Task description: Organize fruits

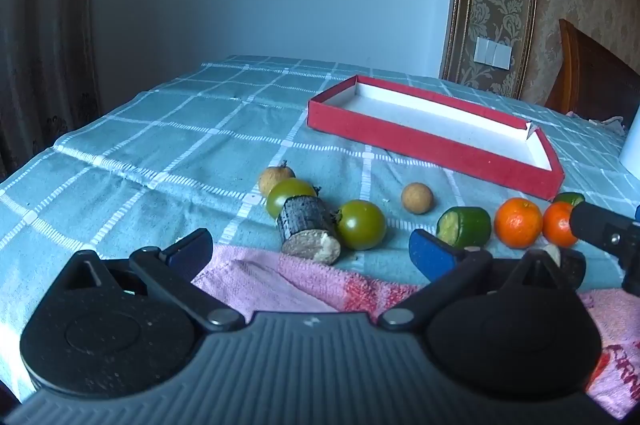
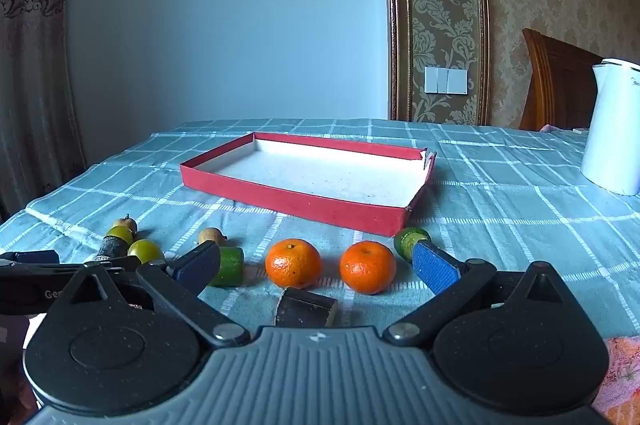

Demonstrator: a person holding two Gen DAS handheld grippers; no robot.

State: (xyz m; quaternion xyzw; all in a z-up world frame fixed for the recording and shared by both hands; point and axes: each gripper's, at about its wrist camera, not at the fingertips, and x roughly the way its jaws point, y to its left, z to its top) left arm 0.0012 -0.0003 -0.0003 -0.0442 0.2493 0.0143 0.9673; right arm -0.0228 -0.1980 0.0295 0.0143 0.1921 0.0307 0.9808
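Note:
A red tray (image 1: pixel 432 141) (image 2: pixel 296 203) with a white floor stands empty on the checked cloth. In front of it lie two green tomatoes (image 1: pixel 360 224) (image 2: pixel 145 250), a dark cane piece (image 1: pixel 306 228) (image 2: pixel 306 309), two brown longans (image 1: pixel 417 198) (image 2: pixel 211 235), green cucumber pieces (image 1: pixel 464 227) (image 2: pixel 231 265) and two oranges (image 1: pixel 518 223) (image 2: pixel 293 263). My left gripper (image 1: pixel 312 249) stands open, near the cane piece and a tomato, touching nothing. My right gripper (image 2: pixel 316 265) is open too, with both oranges lying ahead between its blue fingers (image 2: pixel 434 271), untouched.
A pink towel (image 1: pixel 288 281) lies at the near edge. A white kettle (image 2: pixel 614 129) stands at the right on the cloth. A wooden chair back (image 2: pixel 560 81) rises behind the table. Curtains hang at the left. Bare cloth (image 1: pixel 140 129) stretches left of the tray.

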